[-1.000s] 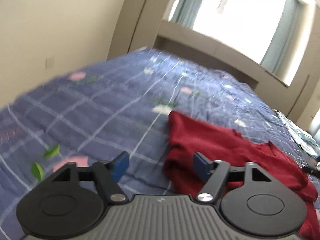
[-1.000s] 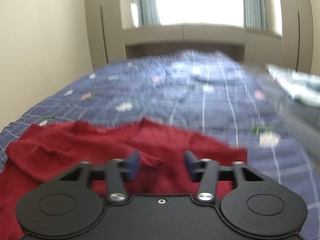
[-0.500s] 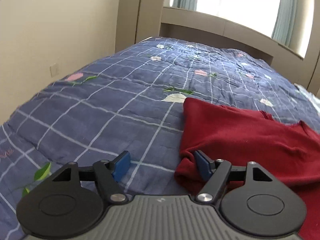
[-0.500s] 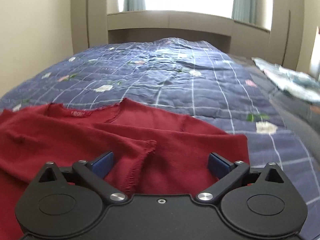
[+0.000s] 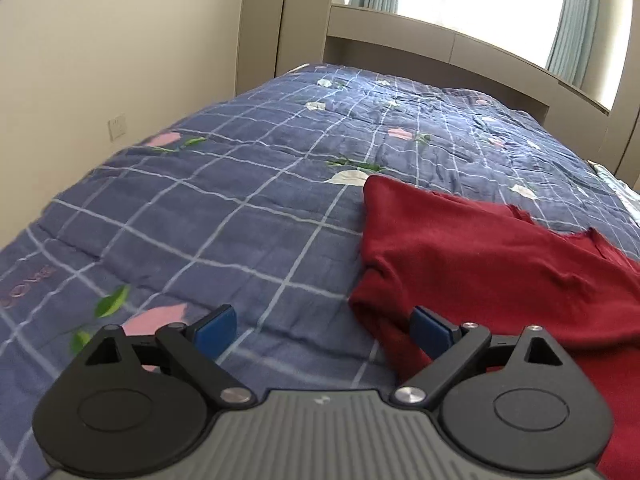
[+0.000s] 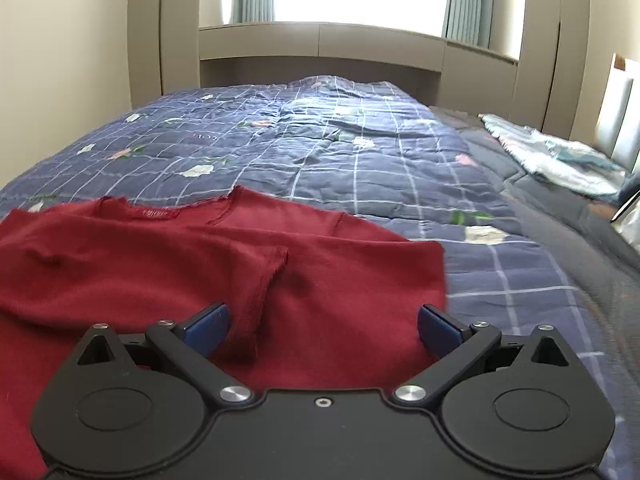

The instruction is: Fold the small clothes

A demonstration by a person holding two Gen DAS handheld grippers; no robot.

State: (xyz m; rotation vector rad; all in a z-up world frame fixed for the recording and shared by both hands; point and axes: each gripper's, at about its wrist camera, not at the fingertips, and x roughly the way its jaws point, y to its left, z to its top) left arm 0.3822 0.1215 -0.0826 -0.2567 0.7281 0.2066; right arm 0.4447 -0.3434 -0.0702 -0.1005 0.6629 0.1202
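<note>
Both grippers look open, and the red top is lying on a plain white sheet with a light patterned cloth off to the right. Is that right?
Not quite. The red top lies on a blue checked quilt with flowers, not a plain white sheet; the right wrist view shows it. Left gripper and right gripper are open, and the light patterned cloth is off to the right.

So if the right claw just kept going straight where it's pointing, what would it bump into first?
Most likely the red top. The right claw is open and tilted down toward it, with red cloth filling the gap ahead of its fingers. The blue quilt only shows further on. How close the cloth is, the picture cannot say.
</note>
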